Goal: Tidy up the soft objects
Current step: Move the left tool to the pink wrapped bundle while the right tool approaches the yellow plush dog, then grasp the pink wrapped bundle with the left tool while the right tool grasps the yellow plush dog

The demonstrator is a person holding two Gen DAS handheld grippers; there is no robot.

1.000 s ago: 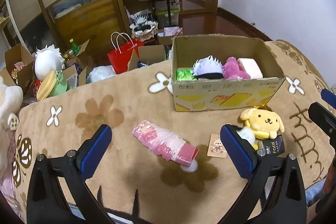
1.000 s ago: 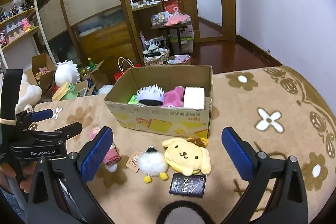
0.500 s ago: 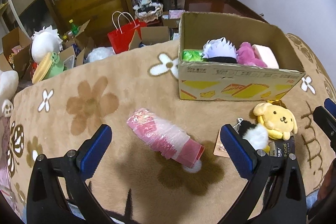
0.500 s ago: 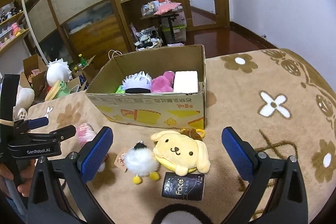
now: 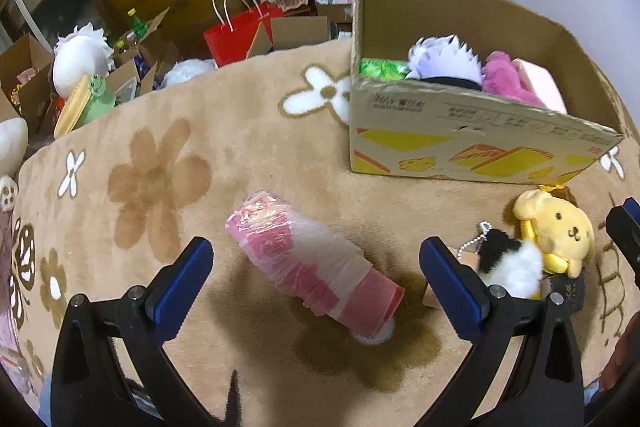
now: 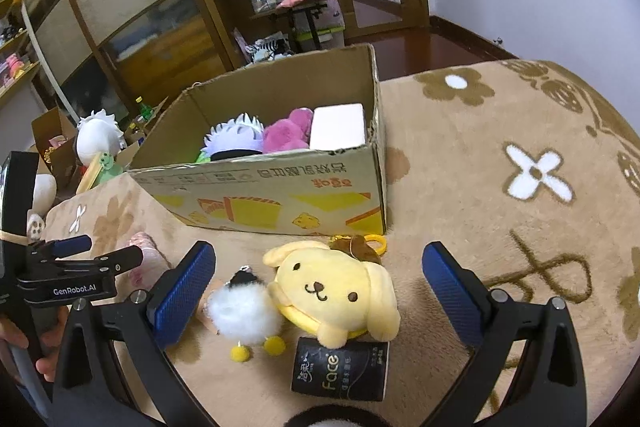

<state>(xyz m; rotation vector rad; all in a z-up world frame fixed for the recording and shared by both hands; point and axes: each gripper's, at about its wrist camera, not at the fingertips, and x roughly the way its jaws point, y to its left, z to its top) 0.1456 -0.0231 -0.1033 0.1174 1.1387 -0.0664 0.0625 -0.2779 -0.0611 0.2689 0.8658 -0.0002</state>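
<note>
A pink plastic-wrapped roll (image 5: 312, 267) lies on the tan flowered blanket (image 5: 160, 179), between the open fingers of my left gripper (image 5: 316, 279). A yellow dog plush (image 6: 332, 295) rests between the open fingers of my right gripper (image 6: 320, 287), with a white fluffy keychain toy (image 6: 240, 311) to its left and a black tissue pack (image 6: 340, 367) under its front. Beyond them stands a cardboard box (image 6: 280, 203) holding a white spiky plush (image 6: 236, 139), a pink plush (image 6: 288, 135) and a white block (image 6: 340, 127). The dog plush (image 5: 560, 231) and the keychain toy (image 5: 508, 263) also show at the left wrist view's right.
A red paper bag (image 5: 236, 35), open cartons and a white round plush (image 5: 80, 59) crowd the floor past the blanket's far edge. Wooden cabinets and shelves (image 6: 160, 7) line the back wall. A hand (image 6: 48, 339) holds the left gripper at the right wrist view's left edge.
Both grippers have come lower and closer. The pink roll now sits between the left fingers and the yellow dog plush between the right fingers. Nothing has been taken hold of.
</note>
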